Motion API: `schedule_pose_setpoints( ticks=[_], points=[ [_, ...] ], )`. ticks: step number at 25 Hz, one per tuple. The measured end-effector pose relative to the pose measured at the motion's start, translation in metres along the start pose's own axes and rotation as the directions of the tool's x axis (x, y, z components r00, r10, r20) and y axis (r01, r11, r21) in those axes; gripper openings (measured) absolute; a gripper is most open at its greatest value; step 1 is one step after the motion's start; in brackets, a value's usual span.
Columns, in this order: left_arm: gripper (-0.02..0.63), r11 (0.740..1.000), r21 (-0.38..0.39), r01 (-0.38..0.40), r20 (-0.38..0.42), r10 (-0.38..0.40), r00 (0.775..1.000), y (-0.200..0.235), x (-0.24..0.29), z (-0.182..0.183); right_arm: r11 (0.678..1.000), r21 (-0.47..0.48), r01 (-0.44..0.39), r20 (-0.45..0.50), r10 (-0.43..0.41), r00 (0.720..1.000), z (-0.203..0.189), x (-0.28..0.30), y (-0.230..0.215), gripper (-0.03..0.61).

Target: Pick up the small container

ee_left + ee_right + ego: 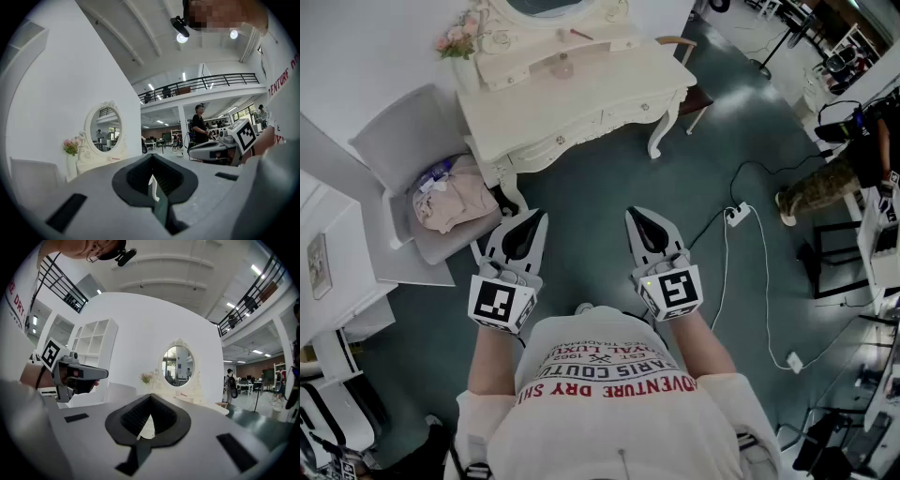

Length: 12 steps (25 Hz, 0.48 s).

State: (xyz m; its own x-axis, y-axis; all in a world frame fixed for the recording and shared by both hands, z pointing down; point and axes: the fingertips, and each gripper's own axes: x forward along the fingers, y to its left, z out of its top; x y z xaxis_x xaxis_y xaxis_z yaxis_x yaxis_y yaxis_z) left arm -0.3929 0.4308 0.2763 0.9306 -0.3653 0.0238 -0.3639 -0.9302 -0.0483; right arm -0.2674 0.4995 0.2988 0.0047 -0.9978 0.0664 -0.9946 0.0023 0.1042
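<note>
A small pinkish container [563,67] stands on the white dressing table [609,89], in front of its oval mirror [178,363]. I see it clearly only in the head view. Both grippers hang in the air over the dark floor, well short of the table's front edge. My left gripper [532,218] is shut, its jaws meeting with nothing between them [151,160]. My right gripper [636,215] is also shut and empty [150,397]. Each gripper shows in the other's view, held side by side.
A pink flower bunch [456,39] stands at the table's left end. Left of the table is a grey chair [403,141] holding pink cloth [455,202]. White cables and a power strip [737,215] lie on the floor at right, near a standing person [830,173].
</note>
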Motion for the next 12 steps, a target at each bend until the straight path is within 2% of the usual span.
schedule_pose_setpoints(
  ticks=[6, 12],
  points=[
    [0.006, 1.000, 0.010, 0.018, 0.003, -0.018, 1.000, 0.005, 0.002, 0.001, 1.000, 0.002, 0.004, -0.010, -0.004, 1.000, -0.003, 0.004, 0.003, -0.003],
    [0.006, 1.000, -0.020, -0.001, 0.028, 0.002, 1.000, 0.013, -0.002, 0.002, 1.000, -0.025, 0.004, -0.020, -0.005, 1.000, -0.001, 0.013, 0.009, -0.002]
  ],
)
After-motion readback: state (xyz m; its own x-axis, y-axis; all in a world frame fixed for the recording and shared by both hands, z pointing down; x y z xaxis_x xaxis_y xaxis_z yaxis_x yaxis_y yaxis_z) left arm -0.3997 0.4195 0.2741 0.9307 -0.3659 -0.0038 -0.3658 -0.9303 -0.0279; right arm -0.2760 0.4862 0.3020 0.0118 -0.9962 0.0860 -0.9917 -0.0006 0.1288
